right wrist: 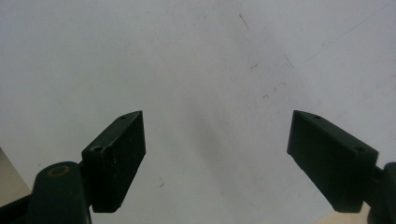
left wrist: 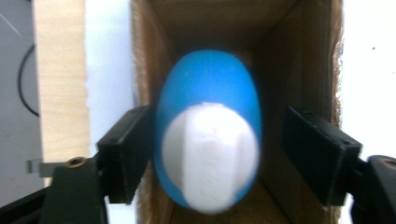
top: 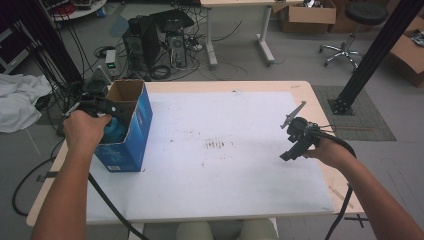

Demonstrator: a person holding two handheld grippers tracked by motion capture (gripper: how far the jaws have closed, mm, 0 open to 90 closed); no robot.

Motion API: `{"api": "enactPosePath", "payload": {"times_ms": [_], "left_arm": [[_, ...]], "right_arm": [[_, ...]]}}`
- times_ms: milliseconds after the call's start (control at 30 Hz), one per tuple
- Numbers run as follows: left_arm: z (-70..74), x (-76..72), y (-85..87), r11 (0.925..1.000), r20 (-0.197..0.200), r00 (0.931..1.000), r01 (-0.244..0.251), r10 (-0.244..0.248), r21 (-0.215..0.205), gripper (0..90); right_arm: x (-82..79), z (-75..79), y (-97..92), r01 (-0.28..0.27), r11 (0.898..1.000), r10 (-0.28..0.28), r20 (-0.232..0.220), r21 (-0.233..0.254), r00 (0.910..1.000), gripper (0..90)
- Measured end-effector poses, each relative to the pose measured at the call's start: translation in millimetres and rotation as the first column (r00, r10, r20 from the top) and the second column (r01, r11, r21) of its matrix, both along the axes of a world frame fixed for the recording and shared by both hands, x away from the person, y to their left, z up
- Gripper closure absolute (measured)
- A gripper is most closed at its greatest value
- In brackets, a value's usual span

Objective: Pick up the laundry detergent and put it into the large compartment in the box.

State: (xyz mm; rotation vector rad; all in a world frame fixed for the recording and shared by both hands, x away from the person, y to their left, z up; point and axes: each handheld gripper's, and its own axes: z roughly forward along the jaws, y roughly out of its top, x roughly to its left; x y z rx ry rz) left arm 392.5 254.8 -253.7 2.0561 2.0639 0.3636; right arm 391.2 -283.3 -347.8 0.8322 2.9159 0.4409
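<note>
At the table's left edge, I hold the left gripper (top: pixel 102 107) over the mouth of an upright blue cardboard box (top: pixel 131 131), whose brown interior walls show in the left gripper view. A blue bottle (left wrist: pixel 208 126) with a white cap (left wrist: pixel 210 156) hangs in that opening, cap end toward the camera. My jaws stand apart: the one at the picture's left is at or just beside the bottle's flank, and I cannot tell whether it touches, while the one at the right is clear of it with a gap between. I read the fingers as released, not clamping. The bottle is blurred, so I judge it is dropping or settling into the box; how deep it sits I cannot tell.

Across the white mat (top: pixel 225 150), well apart from the box, my right gripper (top: pixel 300 140) hovers with its jaws spread wide and nothing between them; the right gripper view looks down on bare, lightly scuffed mat.

Risks, as I judge them:
- The bottle may catch on the near jaw and tip against the box wall, lodging askew instead of sliding down.
- Lifting the left gripper at an angle could hook the box rim and topple the box, which stands near the table edge.
- A hard drop could jolt the light box out of place, since no gripper steadies it.
</note>
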Motion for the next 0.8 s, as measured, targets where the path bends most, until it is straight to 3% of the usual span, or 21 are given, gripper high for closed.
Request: {"api": "enactPosePath", "payload": {"times_ms": [267,300,467,800], "left_arm": [[17.9,-8.6,-0.9,1.0,0.032,0.9995,0.004,-0.004,0.006,25.5],[23.0,-10.8,-3.2,0.9996,0.046,0.9989,0.011,-0.012,0.026,25.5],[37.6,-16.1,-12.0,0.998,0.07,0.9961,0.051,-0.054,0.036,25.4],[56.4,-25.3,-36.1,0.9919,0.1,0.9869,0.124,-0.126,0.025,24.3]], "right_arm": [[-5.2,3.6,0.6,-0.002,1.0,0.001,0.009,0.003,1.0,19.2],[-6.6,5.1,0.4,-0.001,1.0,0.001,0.012,0.005,0.9999,19.2],[-9.9,9.2,-0.7,-0.002,1.0,0.001,0.022,0.009,0.9997,19.2],[-17.6,13.8,-1.3,-0.003,1.0,0.002,0.033,0.013,0.9995,19.2]]}}
